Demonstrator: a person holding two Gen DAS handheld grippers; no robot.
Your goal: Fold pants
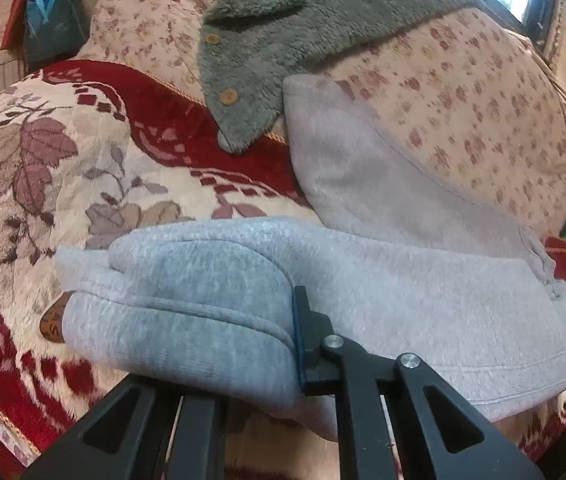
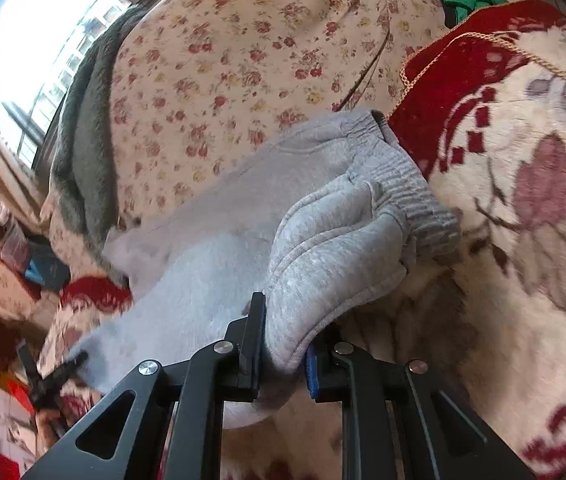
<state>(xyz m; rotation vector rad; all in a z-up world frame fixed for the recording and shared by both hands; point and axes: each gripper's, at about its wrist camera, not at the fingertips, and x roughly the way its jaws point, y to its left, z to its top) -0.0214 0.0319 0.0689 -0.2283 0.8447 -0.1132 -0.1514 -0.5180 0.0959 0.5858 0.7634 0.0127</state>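
Red-and-cream plush blanket covers the bed. Floral quilt along its far edge, a grey fleece garment draped over it. Grey pants lie mid-blanket. Left claw clamps one bunched end; right claw clamps the waistband end.

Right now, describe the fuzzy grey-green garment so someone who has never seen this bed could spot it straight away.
Start at the big red and cream flowered blanket covering the bed, then look up to the pink floral quilt heaped behind it. The fuzzy grey-green garment is draped over that quilt, above the light grey pants. Only it has shaggy pile and round wooden buttons.
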